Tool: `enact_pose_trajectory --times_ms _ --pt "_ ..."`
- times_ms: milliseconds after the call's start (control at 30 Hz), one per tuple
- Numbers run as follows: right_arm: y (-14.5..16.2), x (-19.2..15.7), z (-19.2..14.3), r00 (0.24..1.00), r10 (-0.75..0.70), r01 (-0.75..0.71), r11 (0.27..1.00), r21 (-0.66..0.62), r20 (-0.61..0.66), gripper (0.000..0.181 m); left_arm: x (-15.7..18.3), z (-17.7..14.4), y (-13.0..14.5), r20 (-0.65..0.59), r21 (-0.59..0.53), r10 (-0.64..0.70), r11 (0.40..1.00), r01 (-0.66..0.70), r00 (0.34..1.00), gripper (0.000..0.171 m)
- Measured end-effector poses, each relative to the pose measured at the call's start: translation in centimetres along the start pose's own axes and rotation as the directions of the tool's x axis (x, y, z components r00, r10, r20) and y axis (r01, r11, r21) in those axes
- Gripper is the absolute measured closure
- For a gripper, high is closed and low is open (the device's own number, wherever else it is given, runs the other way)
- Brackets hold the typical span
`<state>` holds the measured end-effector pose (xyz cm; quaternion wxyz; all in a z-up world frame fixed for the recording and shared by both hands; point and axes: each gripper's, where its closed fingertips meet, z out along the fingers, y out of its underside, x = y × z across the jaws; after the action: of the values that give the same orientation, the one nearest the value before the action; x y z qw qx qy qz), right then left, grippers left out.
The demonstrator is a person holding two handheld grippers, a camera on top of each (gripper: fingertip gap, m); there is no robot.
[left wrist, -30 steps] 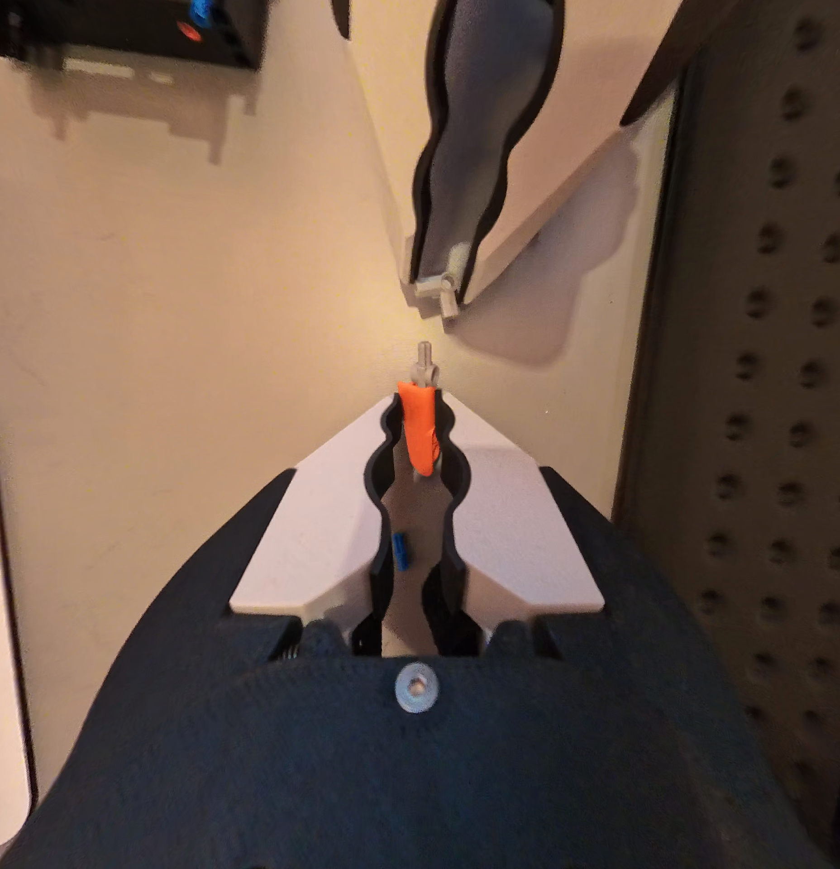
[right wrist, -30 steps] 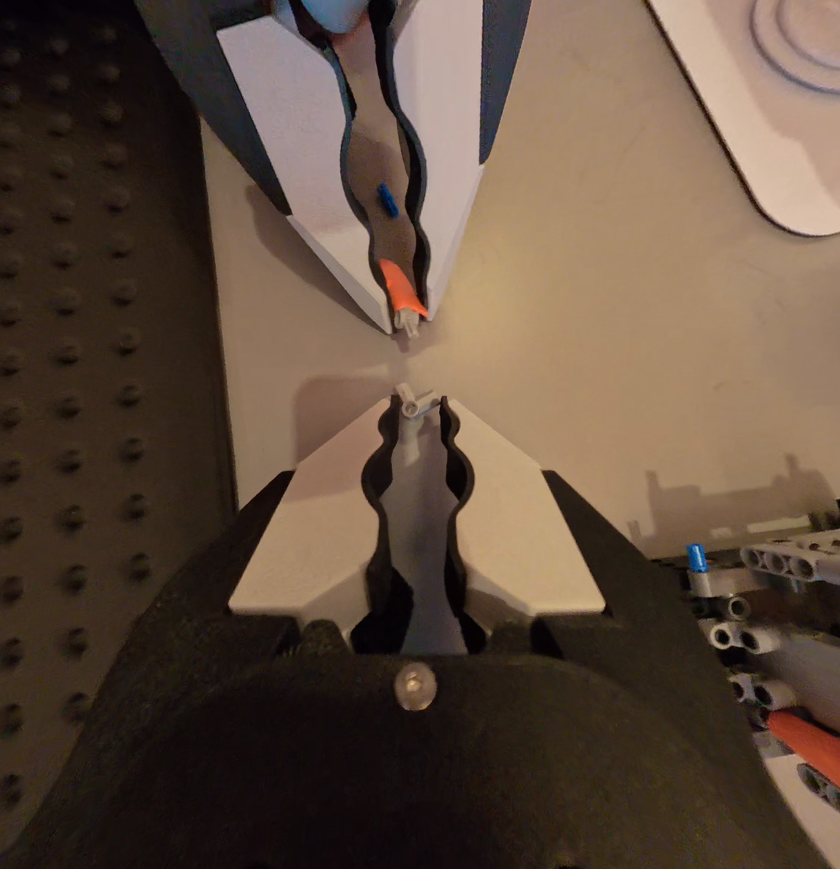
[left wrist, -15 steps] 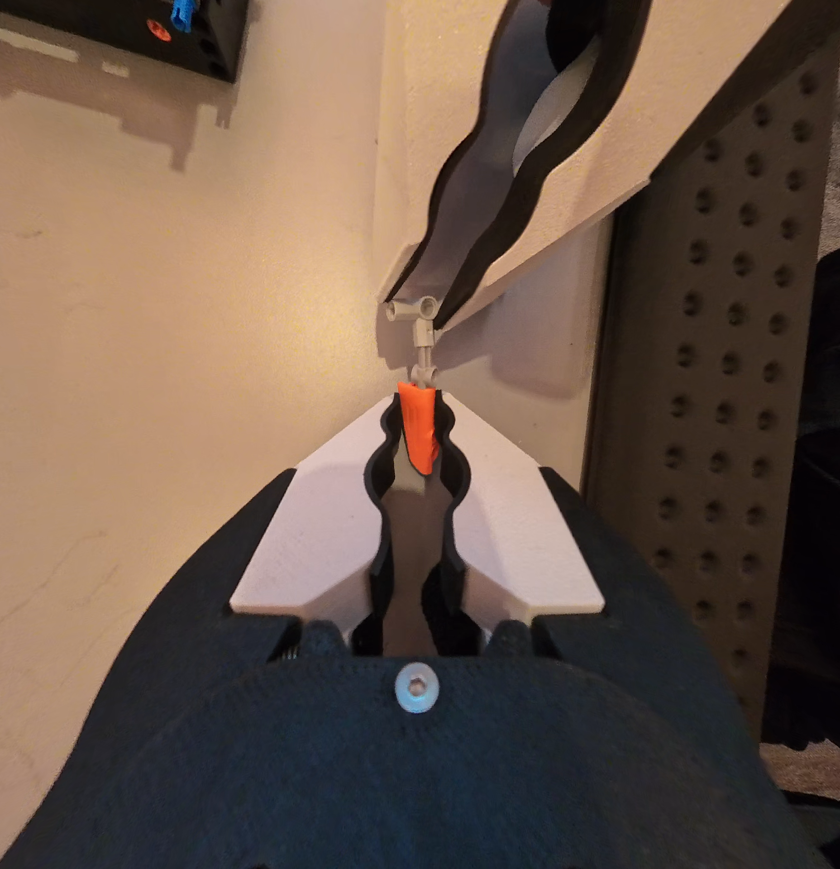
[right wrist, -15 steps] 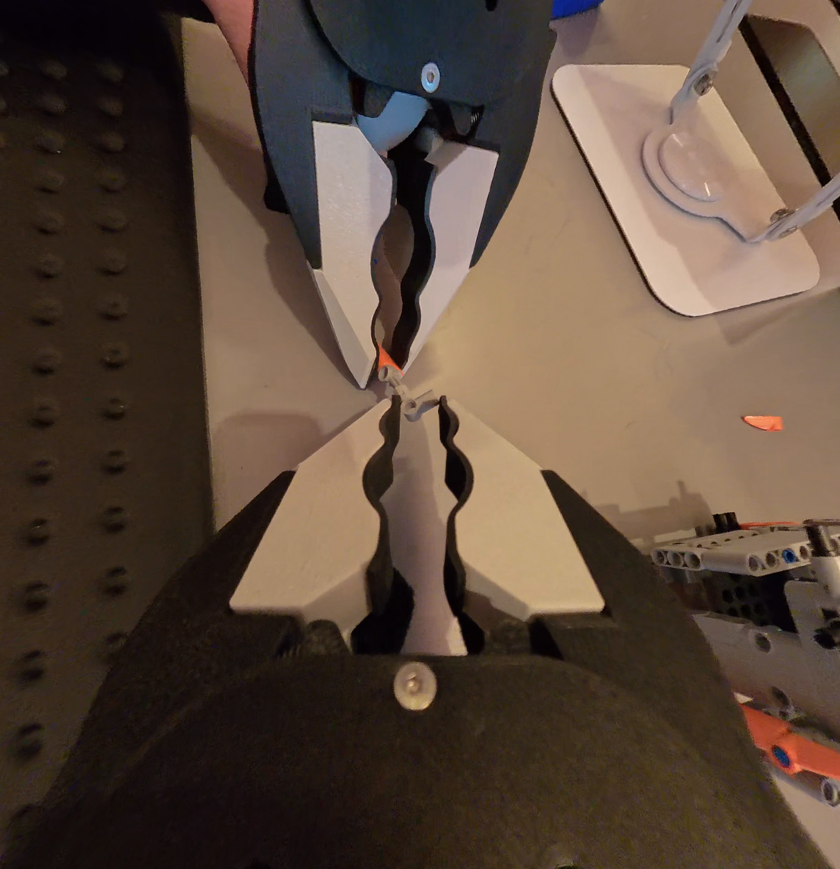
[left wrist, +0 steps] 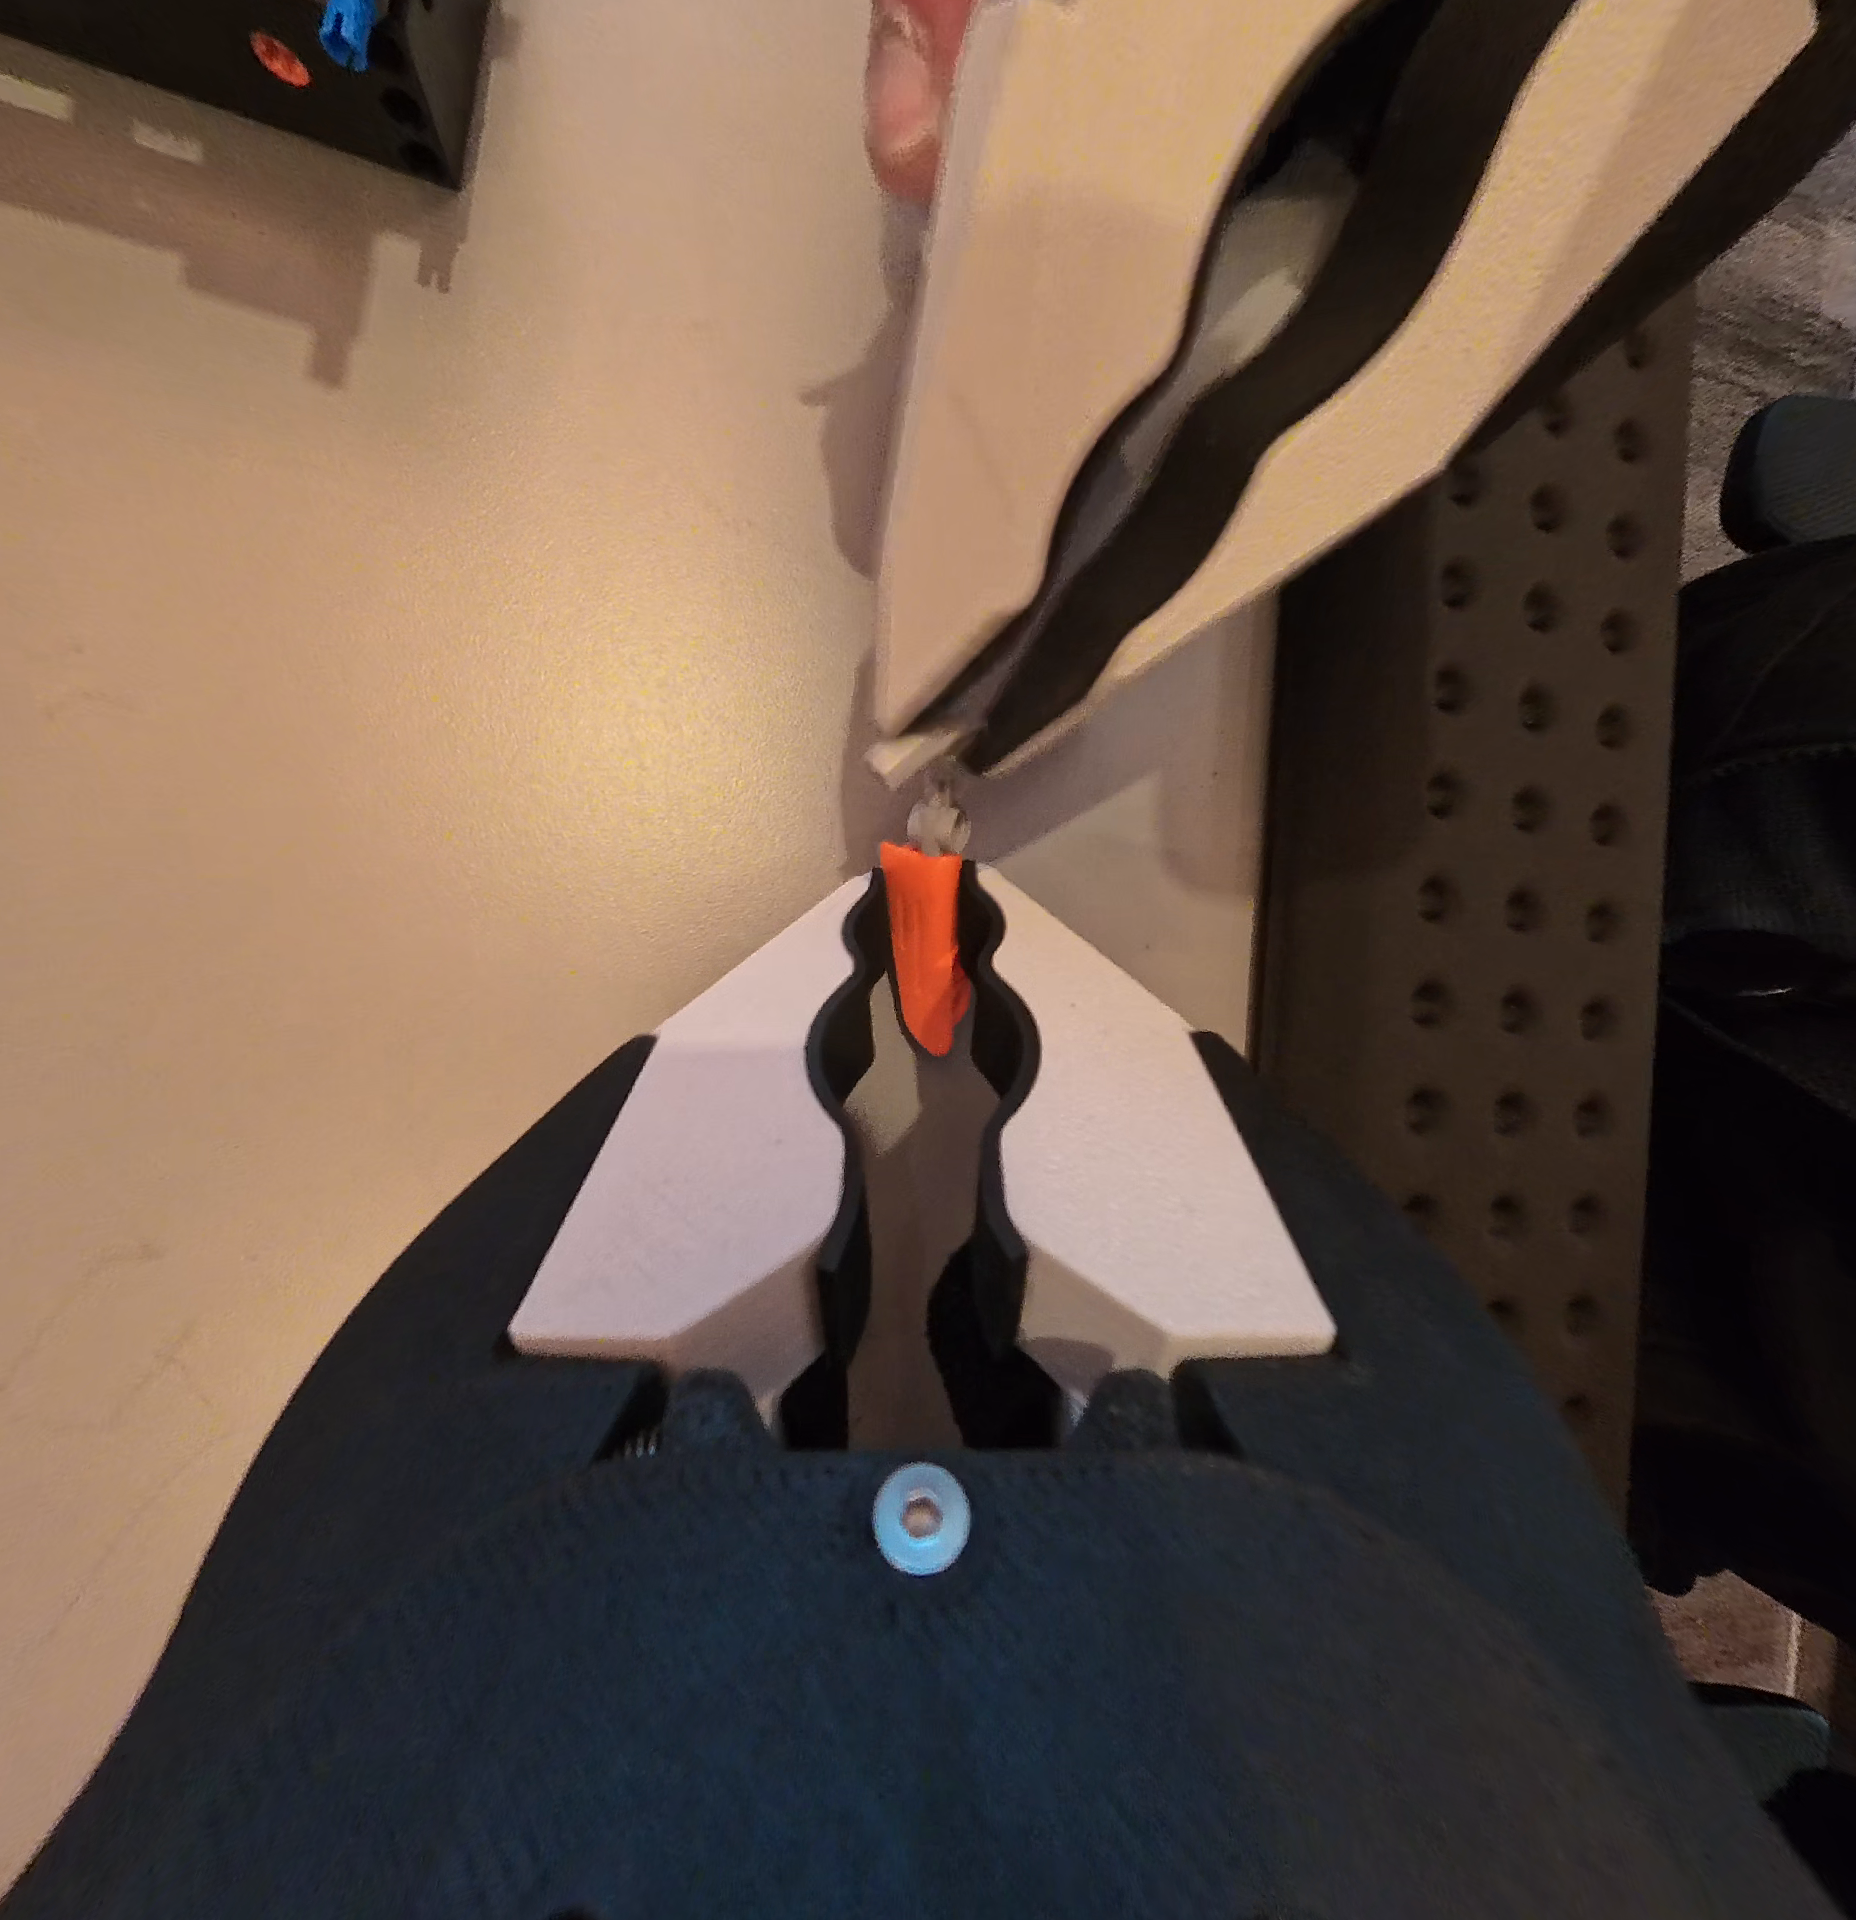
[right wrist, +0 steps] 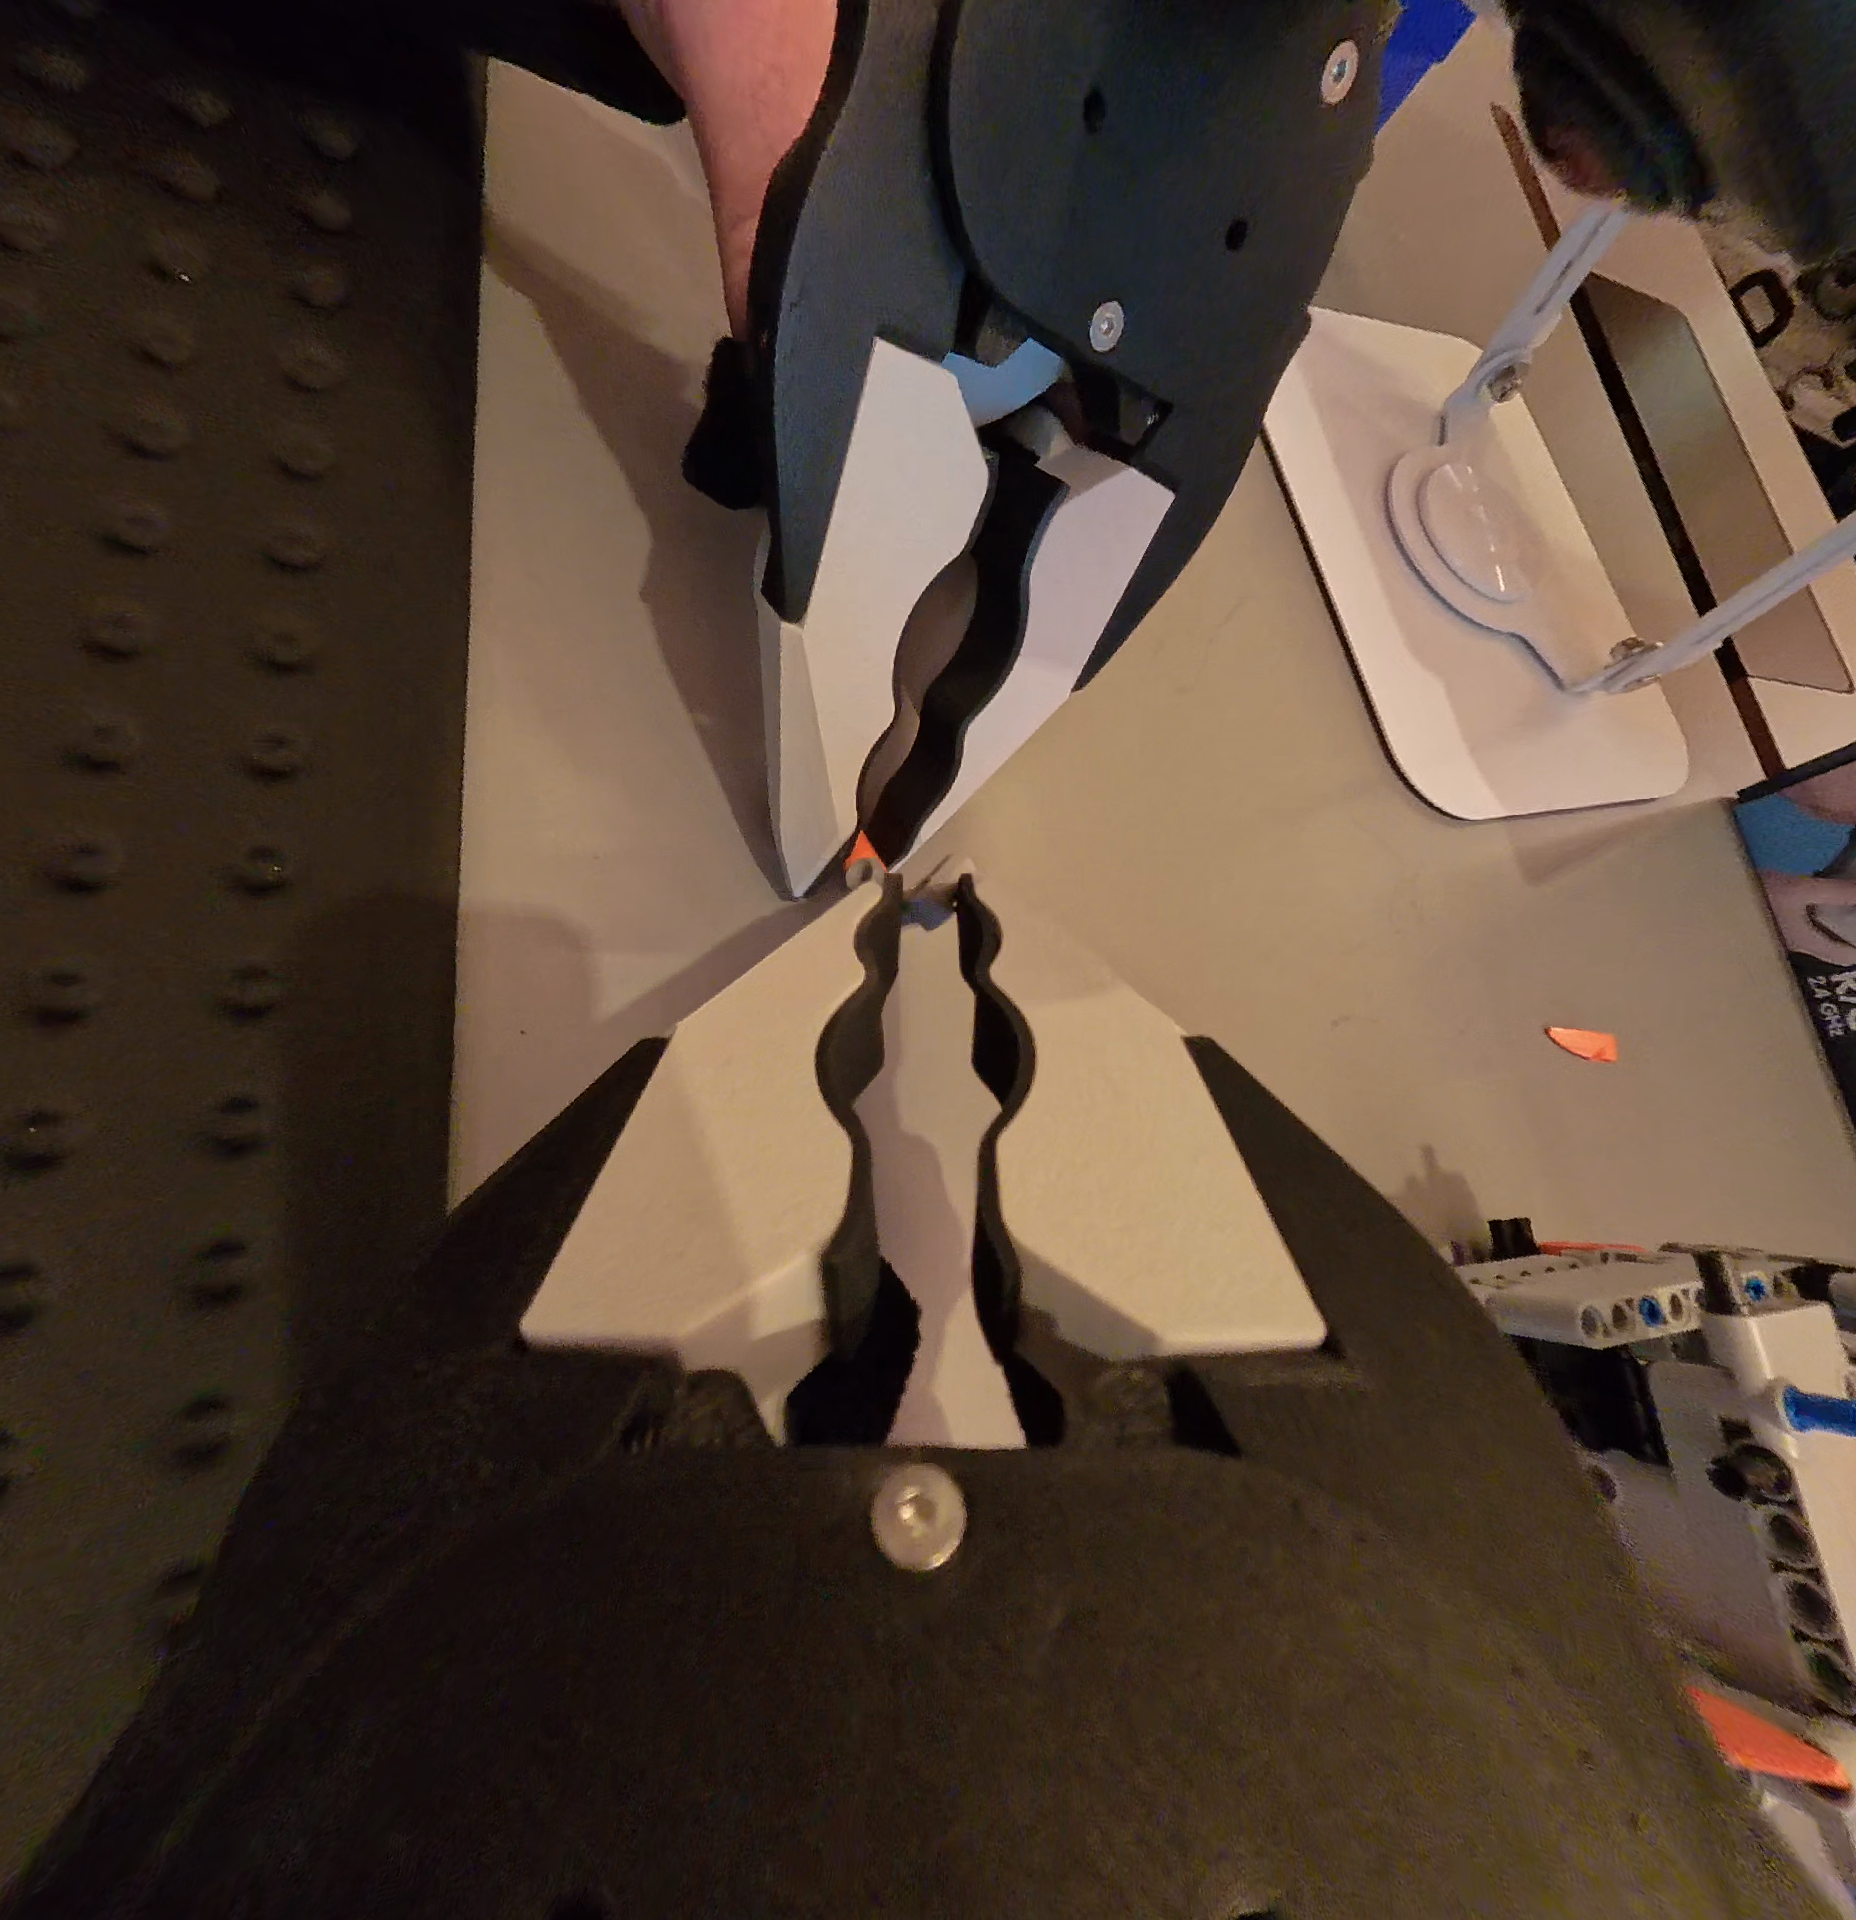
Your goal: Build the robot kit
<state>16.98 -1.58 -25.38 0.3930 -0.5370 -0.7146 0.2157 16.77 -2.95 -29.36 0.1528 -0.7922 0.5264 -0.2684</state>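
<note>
My left gripper [left wrist: 919, 883] is shut on a small orange pointed piece [left wrist: 924, 940] with a grey pin [left wrist: 937, 826] sticking out of its tip. My right gripper [right wrist: 922, 899] is shut on a small grey connector [right wrist: 924, 912]. The two grippers stand tip to tip above the beige table, and the grey pin meets the grey connector. In the left wrist view the right gripper [left wrist: 929, 753] comes down from the upper right. In the right wrist view the left gripper [right wrist: 872, 847] comes down from above with the orange piece [right wrist: 864, 850] at its tip.
A dark studded mat [right wrist: 176, 727] lies along one side of the table [right wrist: 1163, 883]. A partly built white and grey brick model [right wrist: 1734, 1403] stands at the right. A white lamp base [right wrist: 1475, 623] stands beyond. A loose orange piece [right wrist: 1580, 1042] lies on the table. A black block [left wrist: 280, 83] sits far left. About 4 cm separates my left fingertips from my right.
The two grippers have closed the gap between their tips, so the pin and the connector now meet. The right gripper has tilted and drawn nearer; both stay shut on their pieces.
</note>
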Motion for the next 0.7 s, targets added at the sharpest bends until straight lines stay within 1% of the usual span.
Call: enact_pose_trajectory --times_ms 67,200,333,467,567,700 --pt "0.2 -0.1 0.1 1.0 0.011 -0.011 1.0 0.003 0.017 0.173 0.1 0.0 -0.1 -0.016 0.009 -0.007 1.0 0.007 1.0 0.161" --pt "0.4 0.0 0.1 0.995 0.084 -0.085 0.996 0.021 0.049 0.173 0.1 0.0 -0.1 -0.034 0.021 -0.018 1.0 0.018 0.999 0.161" --pt "0.7 0.0 -0.1 0.981 0.173 -0.175 0.984 0.023 0.087 0.174 0.1 0.0 -0.1 -0.03 0.021 -0.019 1.0 0.019 0.999 0.161" --pt "0.5 0.5 -0.5 0.952 0.281 -0.289 0.956 0.056 0.124 0.174 -0.1 0.0 -0.1 -0.015 0.027 -0.022 0.999 0.023 1.0 0.161" --pt "0.2 1.0 -0.8 0.943 0.309 -0.321 0.943 0.088 0.127 0.174 -0.1 -0.5 -0.8 -0.031 0.081 -0.045 0.996 0.047 0.999 0.162" --pt "-1.2 2.0 -2.0 0.932 0.341 -0.358 0.917 0.176 0.121 0.174 0.1 -1.7 -2.5 -0.075 0.211 -0.082 0.973 0.096 0.994 0.161"
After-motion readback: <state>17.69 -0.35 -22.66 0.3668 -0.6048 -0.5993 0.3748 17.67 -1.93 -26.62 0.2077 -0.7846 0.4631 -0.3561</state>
